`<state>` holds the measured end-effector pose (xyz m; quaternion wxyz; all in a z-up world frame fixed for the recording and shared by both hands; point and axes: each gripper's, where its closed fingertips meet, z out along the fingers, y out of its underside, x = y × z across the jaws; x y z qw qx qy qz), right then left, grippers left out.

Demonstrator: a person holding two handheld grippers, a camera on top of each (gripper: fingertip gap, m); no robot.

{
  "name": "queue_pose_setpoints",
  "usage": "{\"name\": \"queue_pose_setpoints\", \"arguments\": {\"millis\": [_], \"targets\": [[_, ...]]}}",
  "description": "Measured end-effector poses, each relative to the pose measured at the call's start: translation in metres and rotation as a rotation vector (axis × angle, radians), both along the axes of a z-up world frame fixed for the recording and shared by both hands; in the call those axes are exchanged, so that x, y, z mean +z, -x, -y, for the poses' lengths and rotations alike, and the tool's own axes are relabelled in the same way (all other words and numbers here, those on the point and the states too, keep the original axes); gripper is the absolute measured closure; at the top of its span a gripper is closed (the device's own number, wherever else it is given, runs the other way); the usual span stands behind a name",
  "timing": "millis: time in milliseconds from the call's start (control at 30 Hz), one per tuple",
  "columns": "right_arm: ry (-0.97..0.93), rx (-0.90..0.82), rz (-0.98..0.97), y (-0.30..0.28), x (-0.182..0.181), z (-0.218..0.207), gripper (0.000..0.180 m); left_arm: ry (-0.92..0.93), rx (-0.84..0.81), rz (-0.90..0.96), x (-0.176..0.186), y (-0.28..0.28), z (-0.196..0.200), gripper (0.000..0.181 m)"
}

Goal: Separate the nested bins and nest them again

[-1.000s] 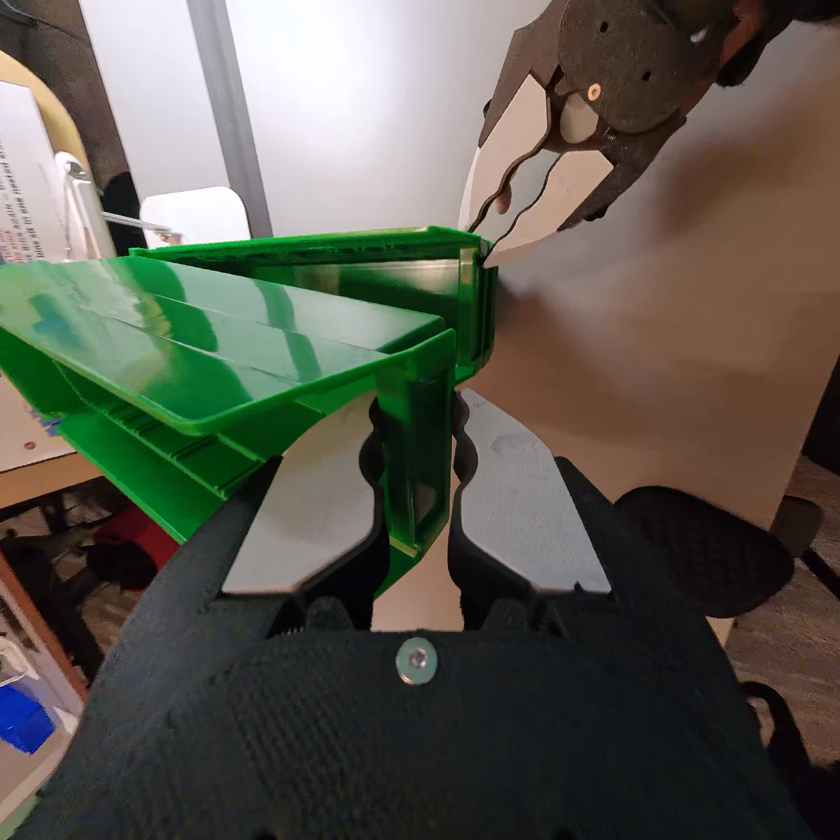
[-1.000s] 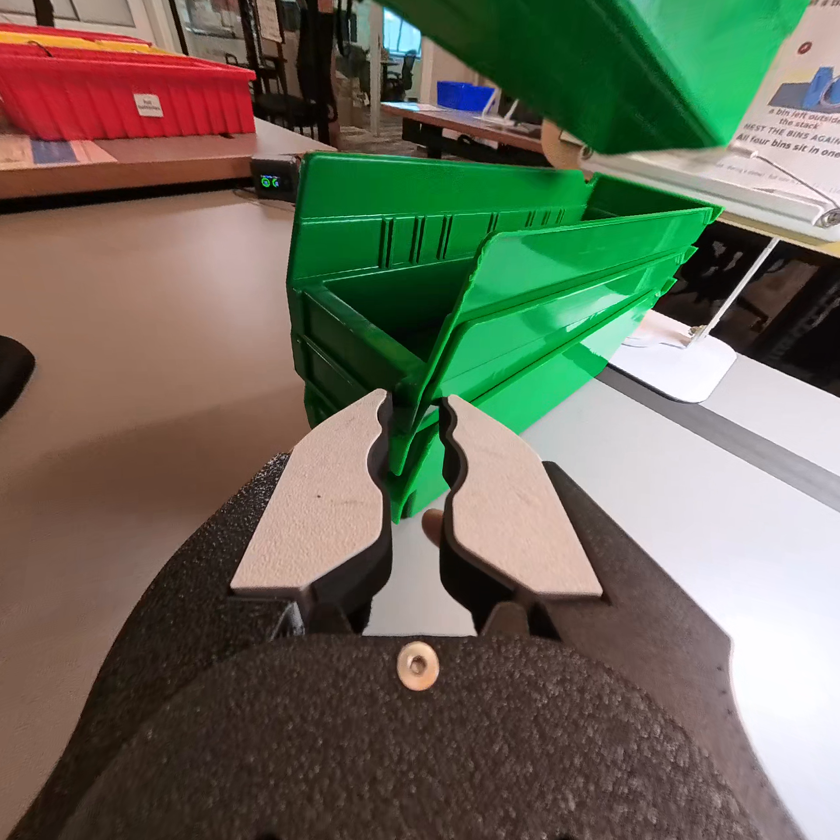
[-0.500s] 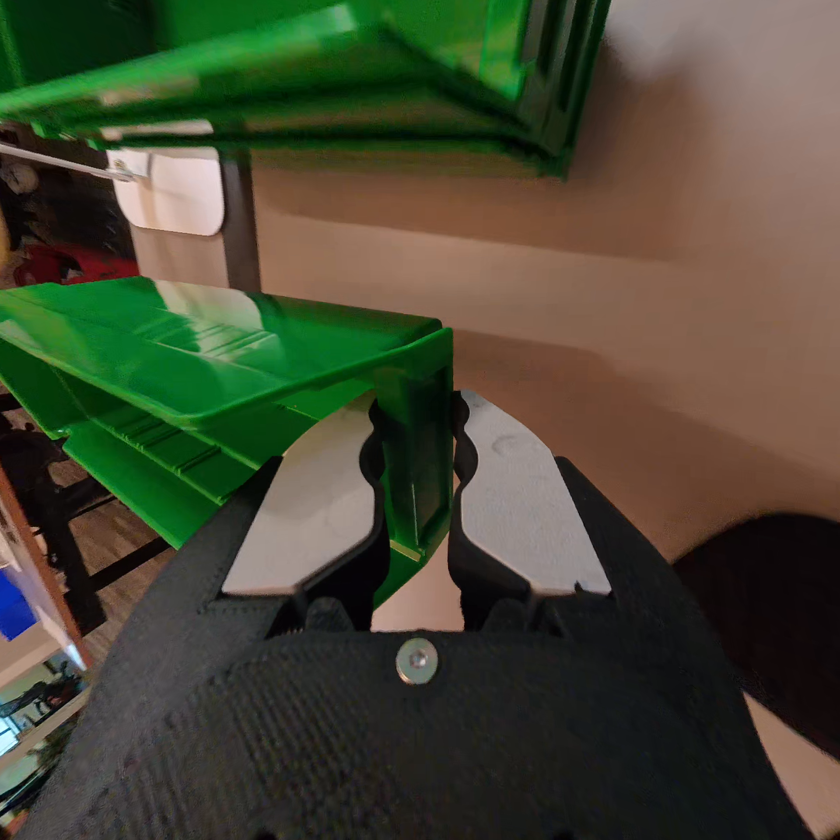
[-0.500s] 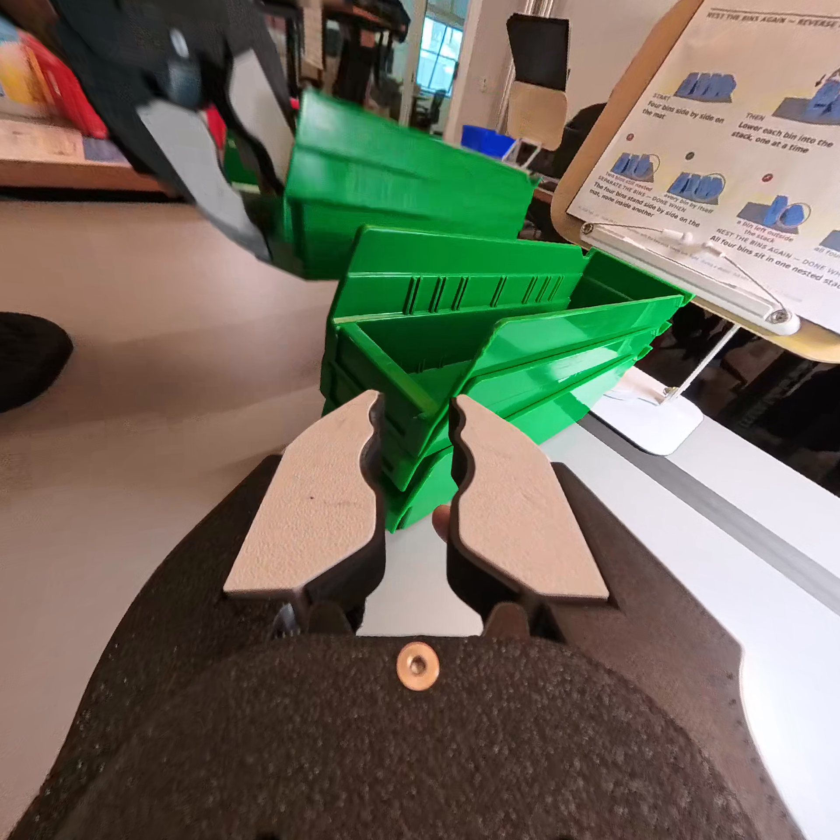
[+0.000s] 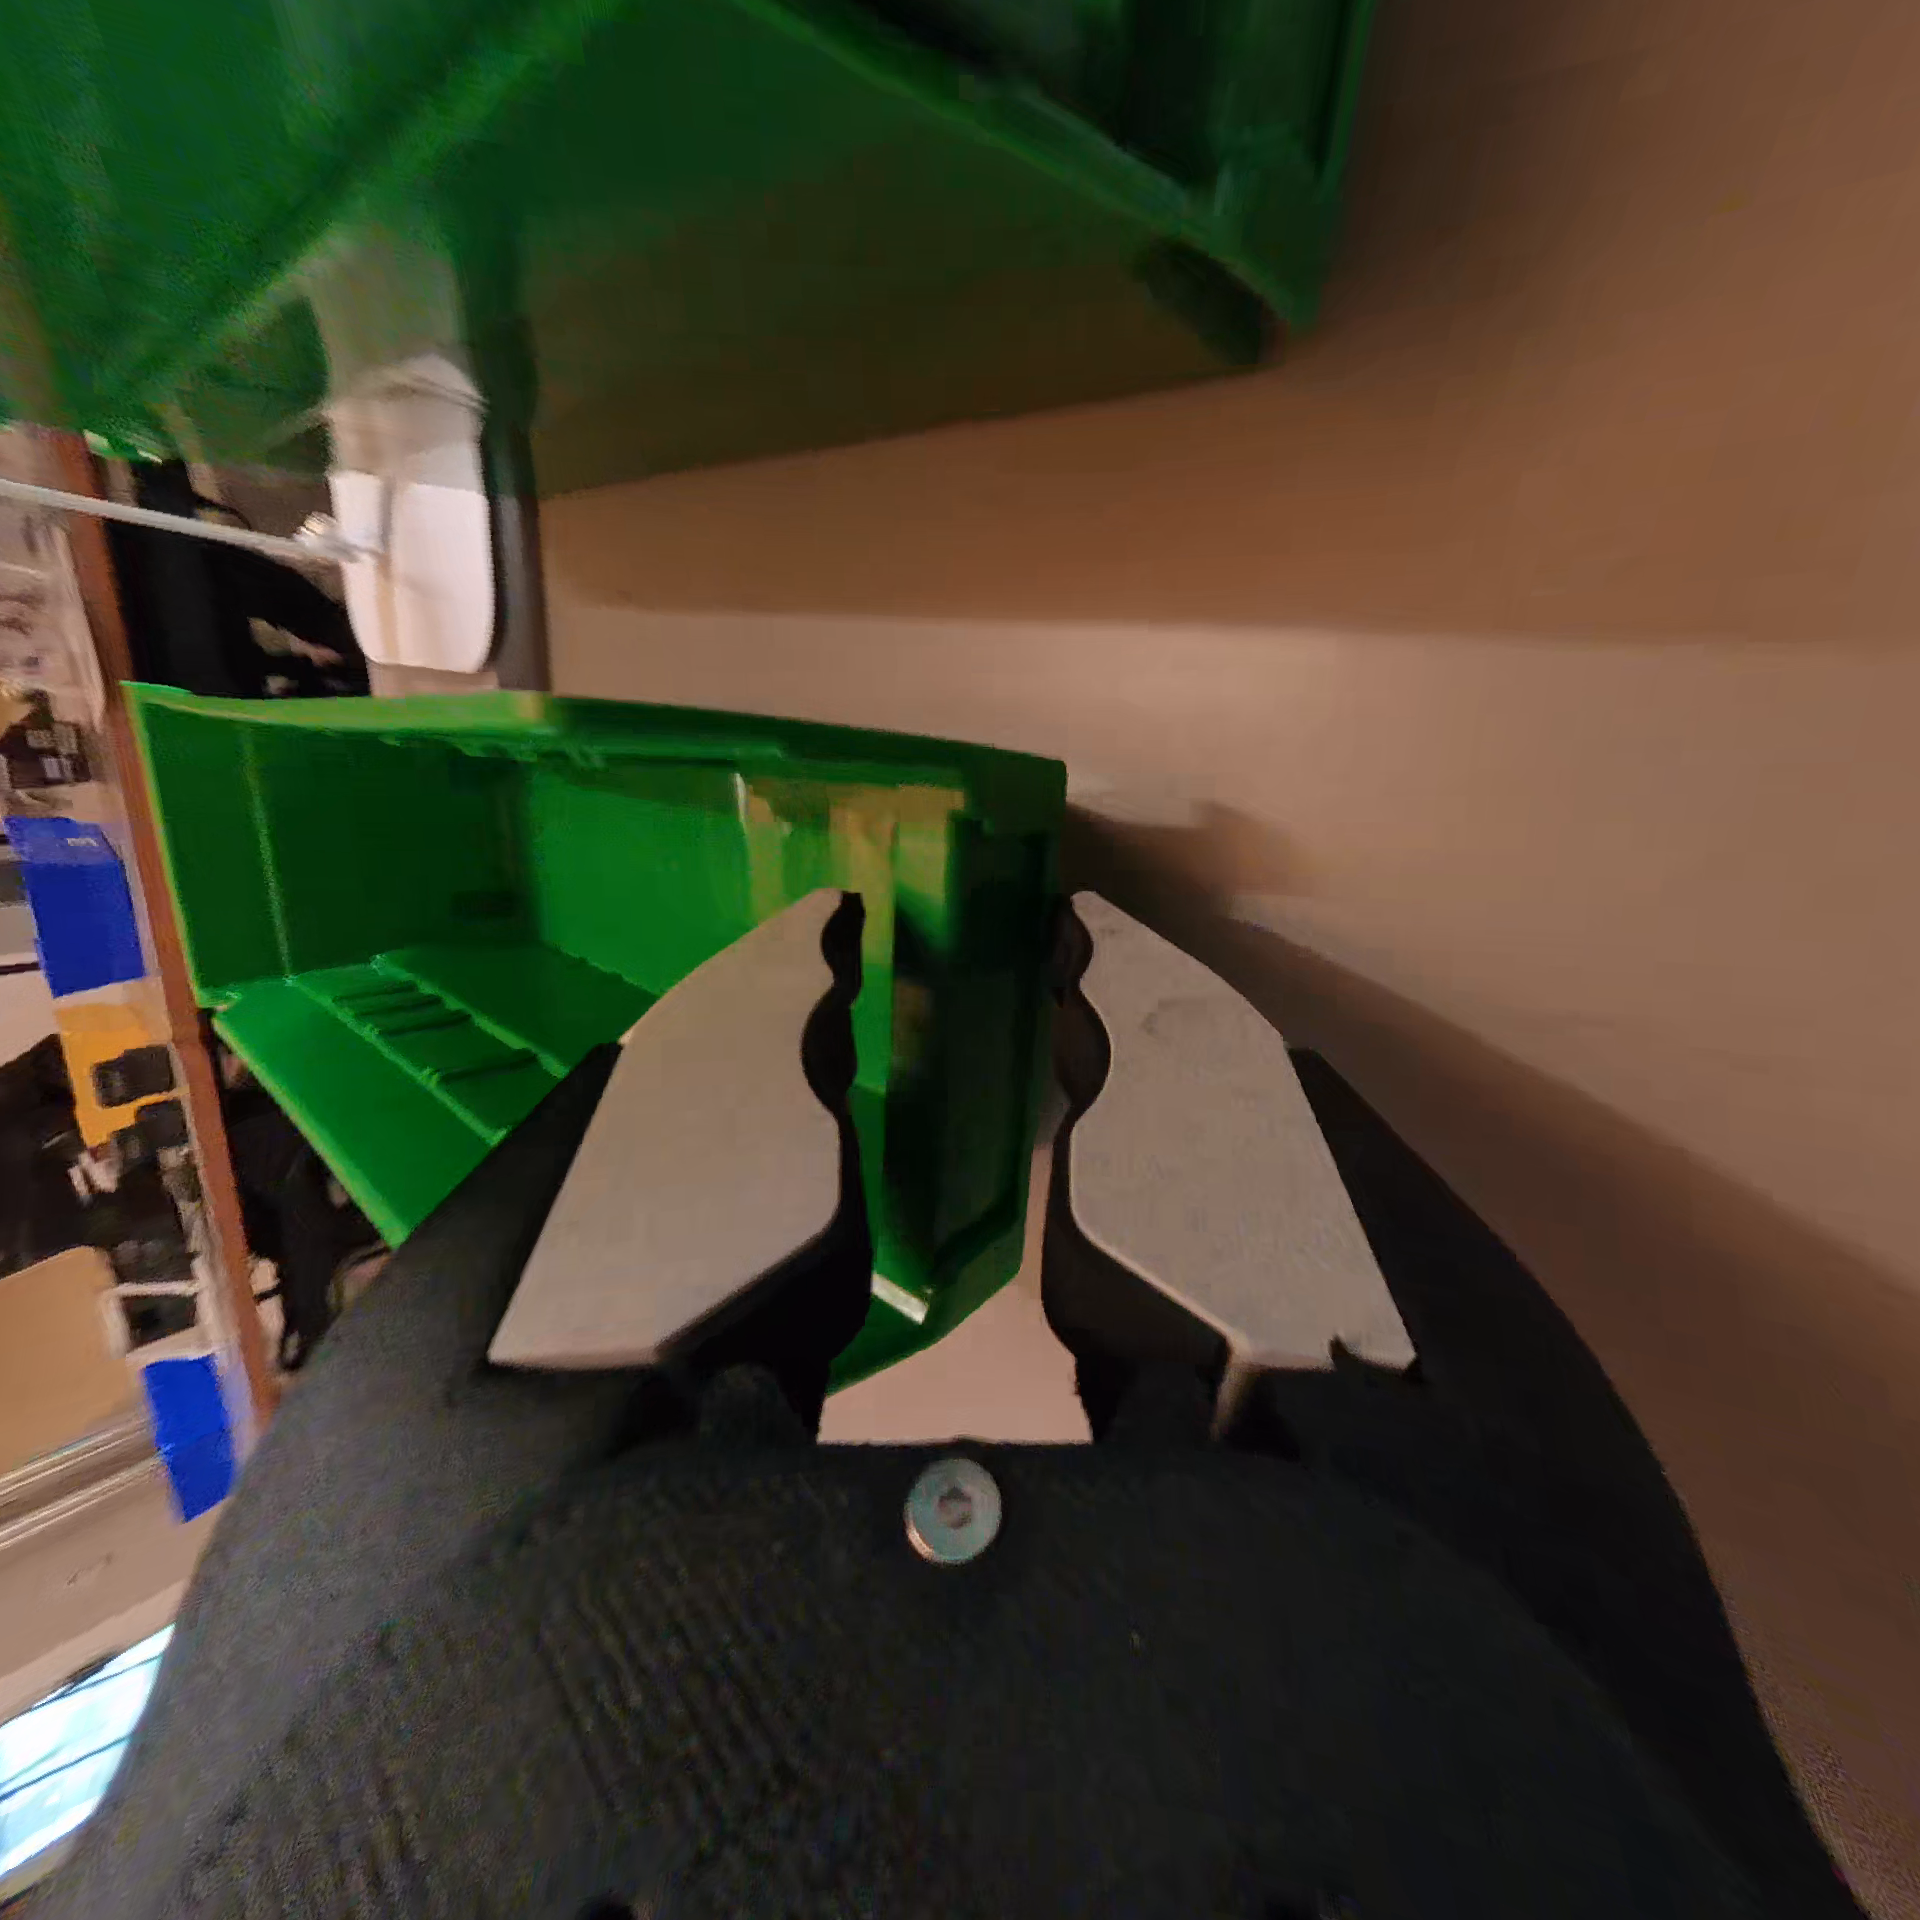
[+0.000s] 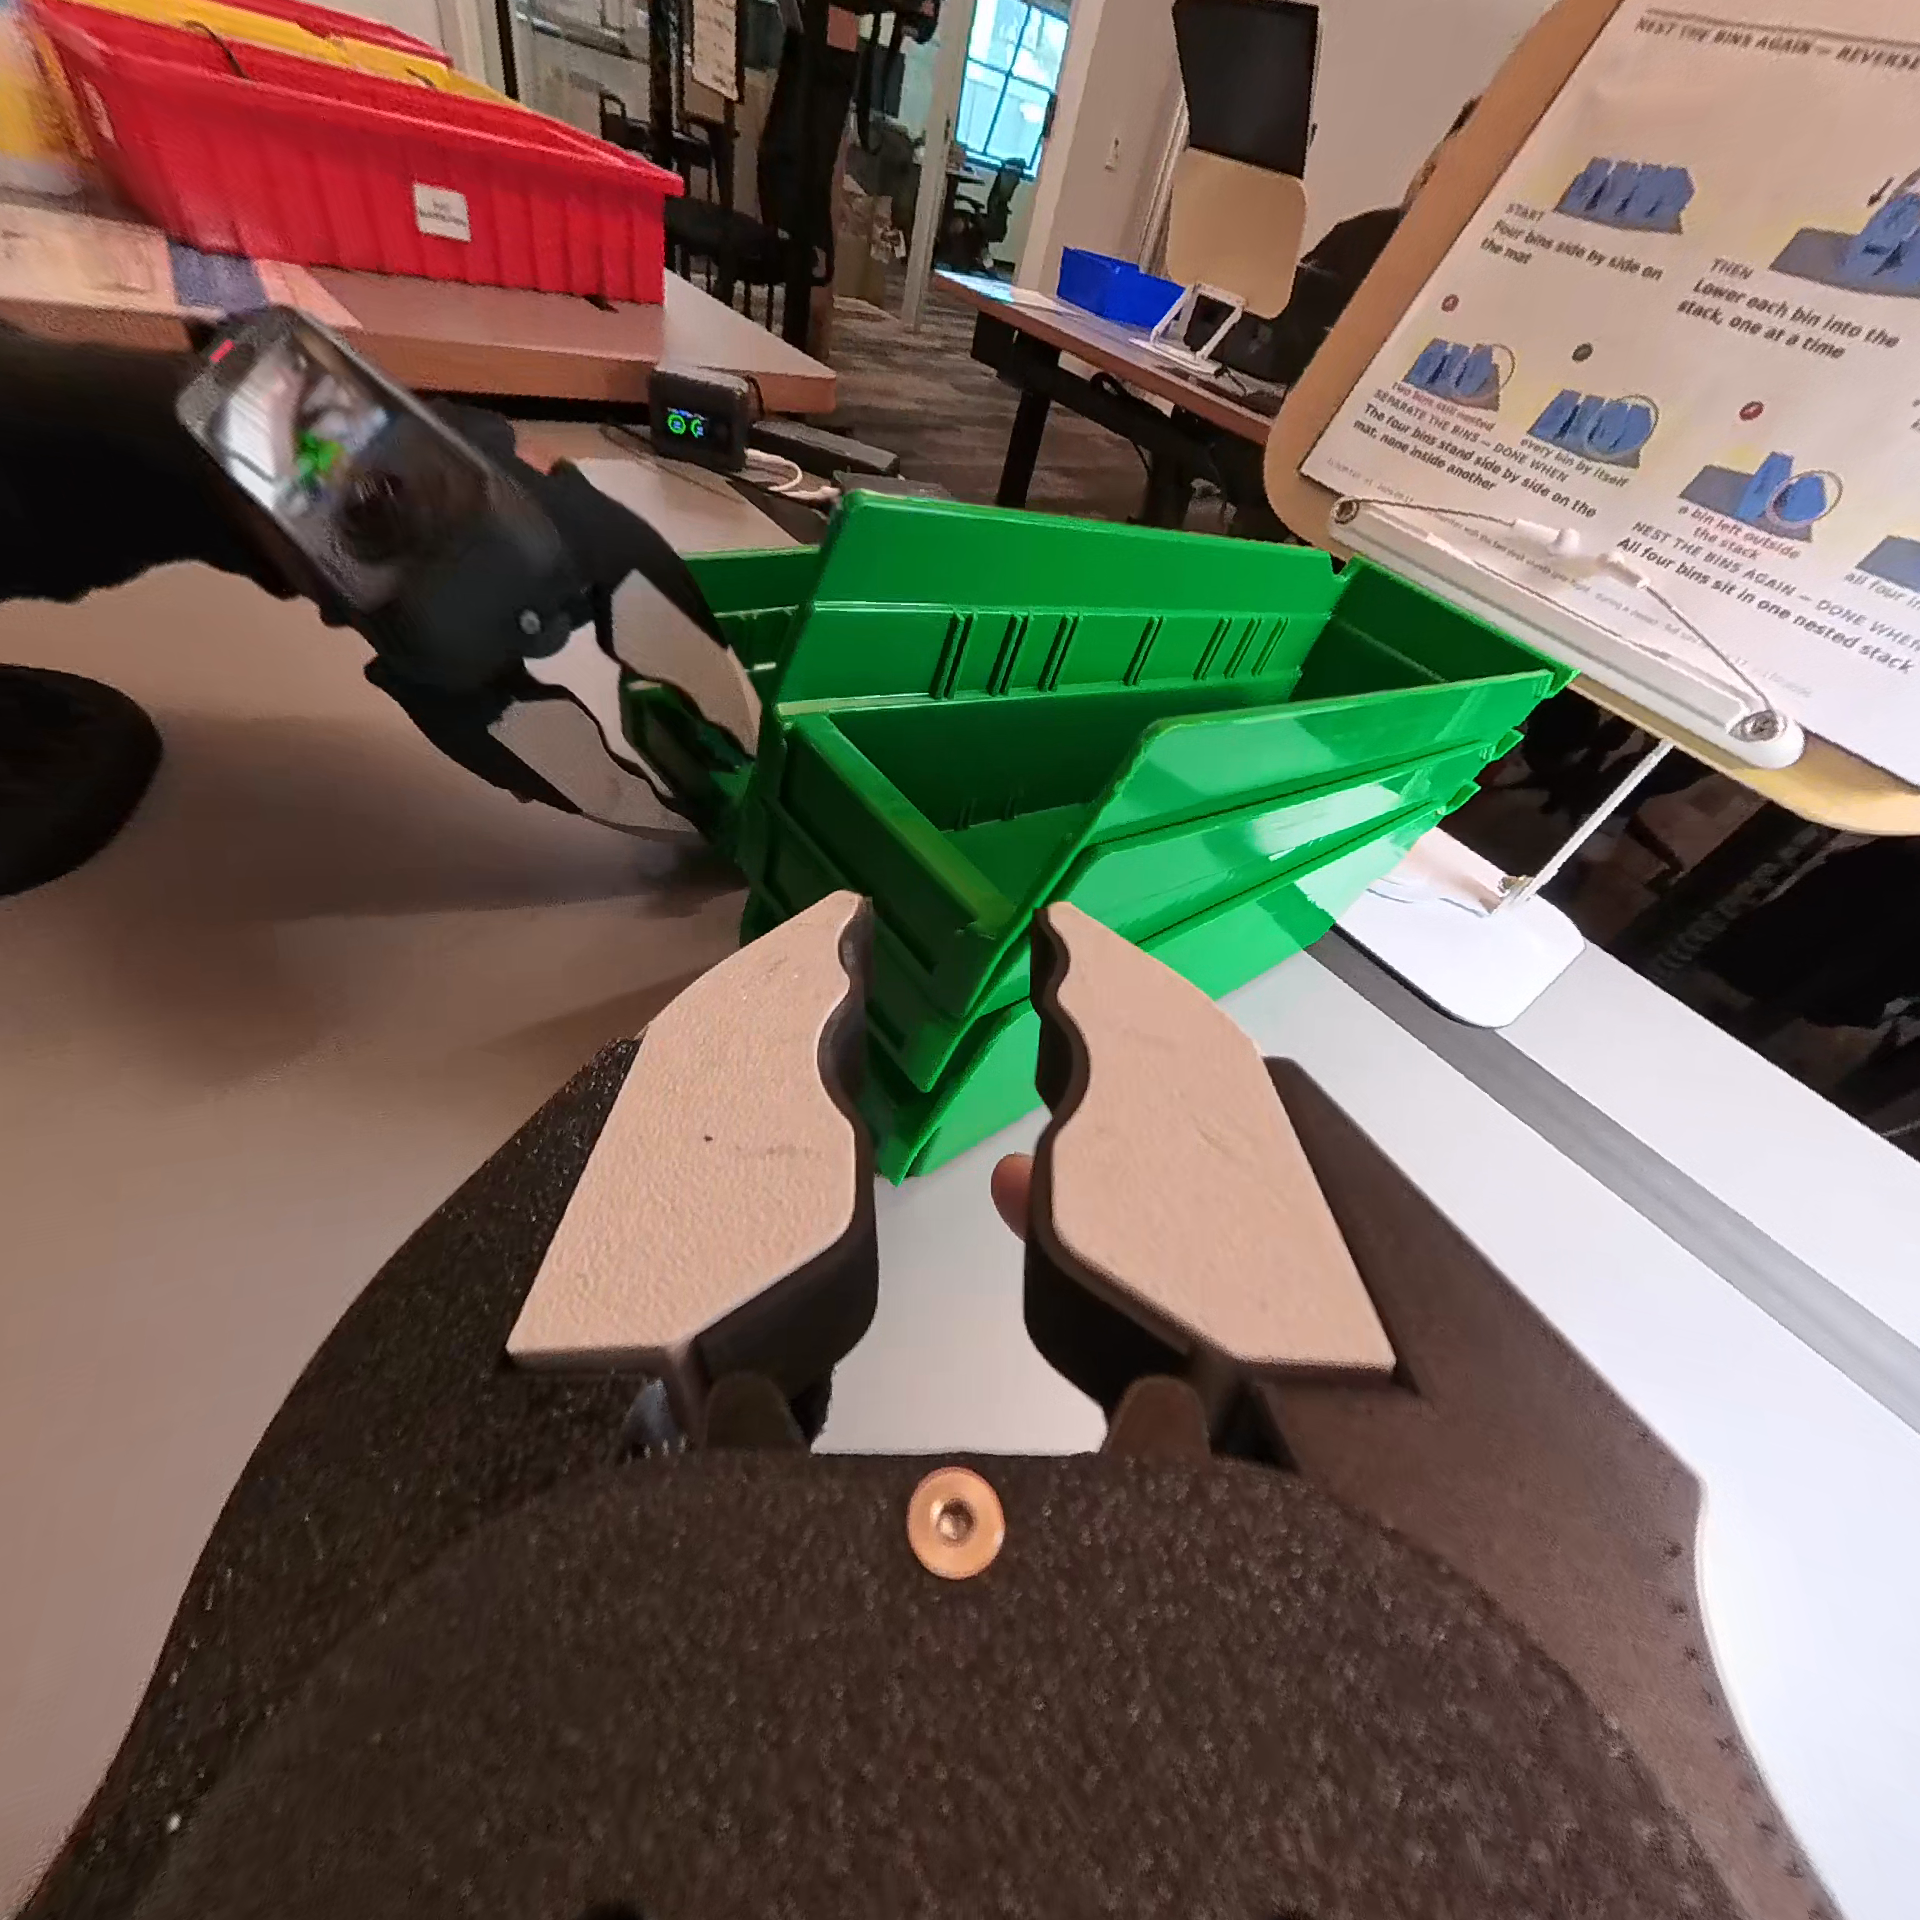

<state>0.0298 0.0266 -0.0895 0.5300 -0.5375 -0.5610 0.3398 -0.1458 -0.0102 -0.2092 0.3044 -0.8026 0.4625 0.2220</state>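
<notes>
A stack of nested green bins [image 6: 1091, 748] stands on the table [image 6: 260, 1091]. My right gripper [image 6: 951, 914] is open, with a finger on either side of the stack's near corner; I cannot tell if they touch it. My left gripper [image 5: 956, 904] is shut on the end wall of a separate green bin [image 5: 468, 883], whose open inside faces the camera. In the right wrist view the left gripper [image 6: 696, 790] holds that bin [image 6: 727, 582] low beside the stack's left side. In the left wrist view the stack [image 5: 727, 208] is blurred along the top.
An instruction sheet on a board [image 6: 1662, 416] with a white base [image 6: 1475, 945] stands right of the stack. Red bins [image 6: 364, 177] and a small black device [image 6: 696, 421] are at the back left. A dark round object [image 6: 62, 769] lies at the left edge. About 20 cm separates my left fingertips from my right.
My left gripper has carried its bin off the top of the stack and down to the stack's left side. My right gripper has opened wider and drawn back from the stack's corner.
</notes>
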Motion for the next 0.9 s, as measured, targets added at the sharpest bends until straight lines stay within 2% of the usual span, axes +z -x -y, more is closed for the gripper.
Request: {"name": "queue_pose_setpoints", "arguments": {"millis": [67, 233, 367, 567, 700, 900], "targets": [[-0.026, 0.006, 0.017, -0.003, 0.002, 0.004, 0.151, -0.08, -0.003, 0.154, 0.018, -0.014, 0.001, 0.135], [-0.142, 0.073, 0.136, -0.001, 0.011, 0.017, 0.15, -0.322, 0.006, 0.678, 0.08, -0.055, 0.011, 0.127], [-0.302, 0.178, 0.293, 0.023, 0.021, 0.034, 0.148, -0.379, 0.061, 0.895, 0.088, -0.077, 0.009, 0.125], [-0.537, 0.242, 0.69, 0.063, -0.003, 0.029, 0.129, -0.391, 0.122, 0.882, 0.066, -0.09, -0.017, 0.127], [-0.563, 0.238, 0.91, 0.071, -0.036, 0.013, 0.137, -0.397, 0.122, 0.879, 0.059, -0.093, -0.024, 0.138], [-0.482, 0.257, 0.95, 0.073, -0.047, 0.01, 0.15, -0.4, 0.1, 0.894, 0.06, -0.094, -0.023, 0.143]]}}
